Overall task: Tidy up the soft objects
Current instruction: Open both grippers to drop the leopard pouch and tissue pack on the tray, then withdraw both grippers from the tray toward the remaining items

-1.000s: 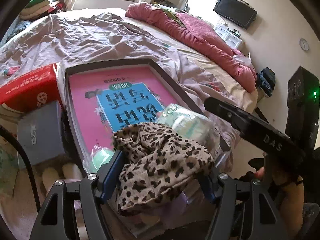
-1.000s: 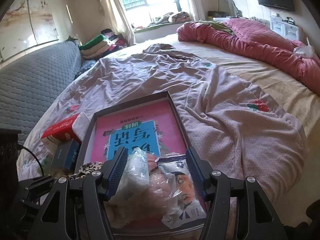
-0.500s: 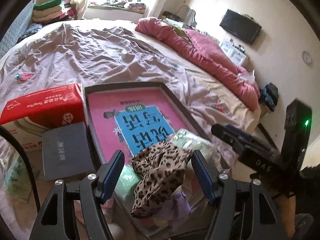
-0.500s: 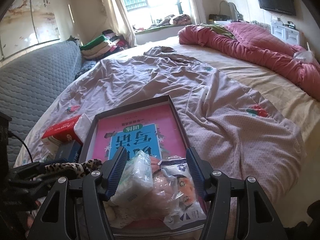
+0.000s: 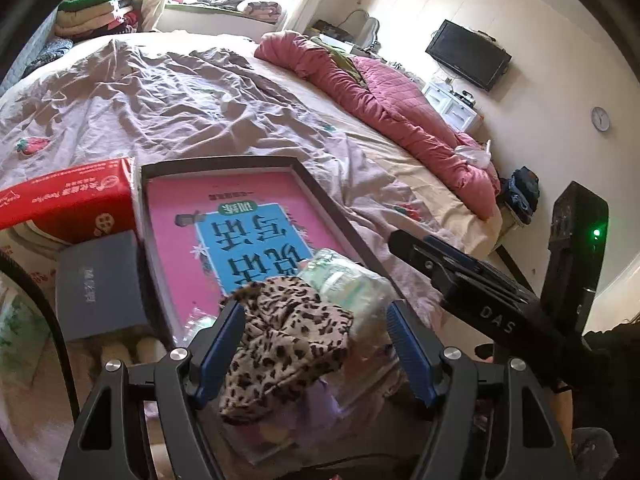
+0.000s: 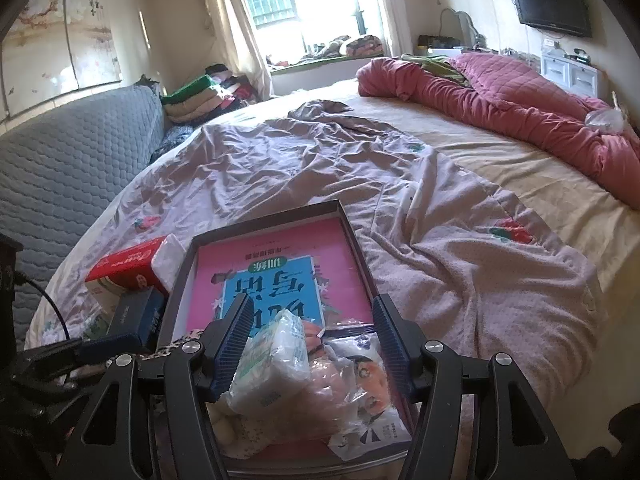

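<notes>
A dark tray (image 5: 340, 216) on the bed is holding a pink book (image 5: 240, 220) and packets. The leopard cloth (image 5: 284, 344) is lying at its near edge between the opening, spread left claw (image 5: 316, 344), untouched; right claw (image 6: 312, 344) spread over the tissue pack (image 6: 272, 364).

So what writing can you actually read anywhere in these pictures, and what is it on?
"DAS": on the right gripper, white letters along its black body, seen in the left view.
Pink book in the tray: large characters, upside down, not legible to me.
Red tissue box: print too small.
Grey box: blurred.
</notes>
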A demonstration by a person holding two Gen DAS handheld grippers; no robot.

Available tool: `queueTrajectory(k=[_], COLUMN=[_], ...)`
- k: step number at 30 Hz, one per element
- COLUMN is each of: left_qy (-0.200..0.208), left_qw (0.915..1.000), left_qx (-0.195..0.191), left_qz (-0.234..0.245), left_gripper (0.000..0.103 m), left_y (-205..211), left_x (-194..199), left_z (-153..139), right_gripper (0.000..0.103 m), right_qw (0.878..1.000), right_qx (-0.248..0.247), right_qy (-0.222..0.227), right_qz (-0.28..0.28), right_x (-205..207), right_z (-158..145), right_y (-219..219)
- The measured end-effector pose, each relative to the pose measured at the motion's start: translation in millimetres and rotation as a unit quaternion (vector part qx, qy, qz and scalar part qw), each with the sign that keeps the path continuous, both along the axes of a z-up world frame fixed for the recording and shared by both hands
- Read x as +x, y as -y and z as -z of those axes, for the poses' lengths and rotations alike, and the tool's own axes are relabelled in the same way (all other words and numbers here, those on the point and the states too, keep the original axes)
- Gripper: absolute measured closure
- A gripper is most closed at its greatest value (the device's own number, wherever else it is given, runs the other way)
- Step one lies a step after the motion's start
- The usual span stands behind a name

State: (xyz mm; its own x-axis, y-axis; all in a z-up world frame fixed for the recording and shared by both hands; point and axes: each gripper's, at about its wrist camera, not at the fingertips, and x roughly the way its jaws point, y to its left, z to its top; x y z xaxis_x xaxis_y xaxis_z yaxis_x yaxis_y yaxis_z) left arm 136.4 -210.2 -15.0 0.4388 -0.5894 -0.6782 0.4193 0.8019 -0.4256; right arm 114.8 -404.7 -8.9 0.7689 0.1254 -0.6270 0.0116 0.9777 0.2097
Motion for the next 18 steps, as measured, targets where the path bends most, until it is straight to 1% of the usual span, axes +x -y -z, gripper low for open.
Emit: queueTrajectory(k=[1, 2, 5, 10, 13, 18], left_qy=[0.000, 0.002, 0.012, 0.014, 0.016, 0.027], left_qw=[1.0000, 1.0000, 0.9999, 0.9997, 0.9994, 0.9968], left_qx=[0.000, 0.001, 0.003, 0.006, 0.003, 0.020], left_qz=[-0.001, -0.002, -0.006, -0.017, -0.031, -0.073], left_gripper=[0.031, 0.031, 0.031, 0.030, 0.030, 0.030], left_y=[0.4, 0.8, -0.1, -8.6, -21.7, -55.9], left_x=[-0.9, -2.2, -5.6, -5.6, -5.7, -4.3], left_z=[-1.0, -2.6, -8.4, -13.4, -18.8, -33.0], right_gripper=[0.026, 0.023, 0.022, 0.022, 0.022, 0.022], right_qw=[1.000, 1.000, 1.000, 1.000, 0.999, 0.997], right_qx=[0.001, 0.001, 0.003, 0.010, 0.014, 0.032], right_qy=[0.001, 0.003, 0.008, 0.010, 0.022, 0.054], right_qz=[0.000, 0.000, -0.003, -0.011, -0.022, -0.055], right_x=[-0.4, -1.1, -2.9, -5.1, -8.7, -16.6], right_z=[-0.7, -1.8, -5.5, -8.6, -15.6, -38.5], right_y=[0.7, 1.3, 2.9, 1.4, -5.2, -27.1])
